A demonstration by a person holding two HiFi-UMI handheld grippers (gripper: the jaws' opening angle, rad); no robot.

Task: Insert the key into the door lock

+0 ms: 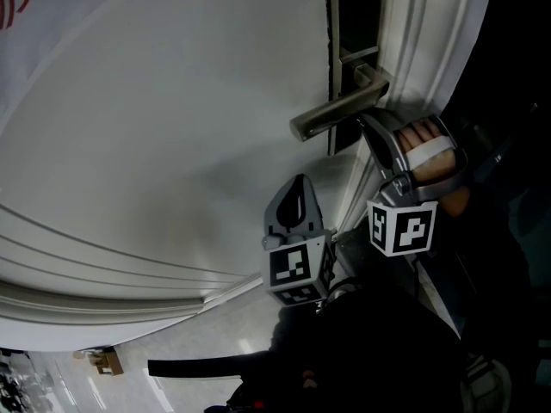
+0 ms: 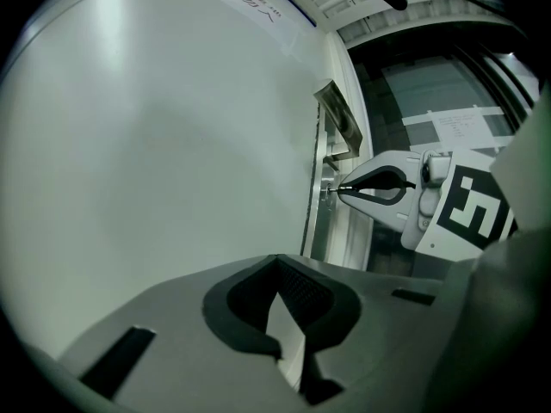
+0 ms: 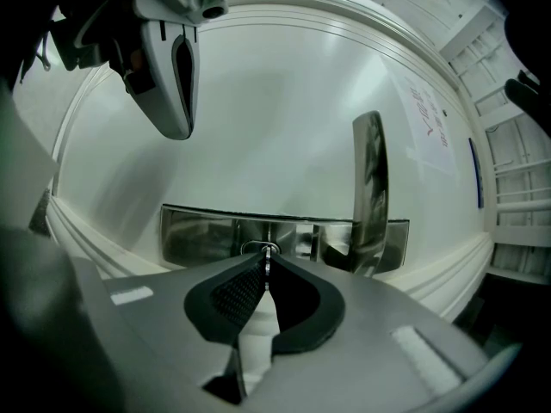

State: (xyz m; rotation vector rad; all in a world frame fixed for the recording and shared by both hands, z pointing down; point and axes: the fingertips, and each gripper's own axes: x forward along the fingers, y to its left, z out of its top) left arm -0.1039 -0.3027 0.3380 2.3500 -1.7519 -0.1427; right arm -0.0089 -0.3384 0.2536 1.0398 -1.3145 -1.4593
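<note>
A thin metal key is pinched between the jaws of my right gripper, which is shut on it. The key's tip sits at the keyhole in the steel lock plate; how deep it sits I cannot tell. The lever handle stands just right of the keyhole. In the head view the right gripper reaches under the handle to the plate, and the key is hidden. My left gripper hangs lower left beside the white door, shut and empty. The left gripper view shows the right gripper touching the plate.
The door frame runs along the right of the lock. A hand holds the right gripper. Raised panel mouldings cross the door's lower part. Pale tiled floor shows below, with a small brown object on it.
</note>
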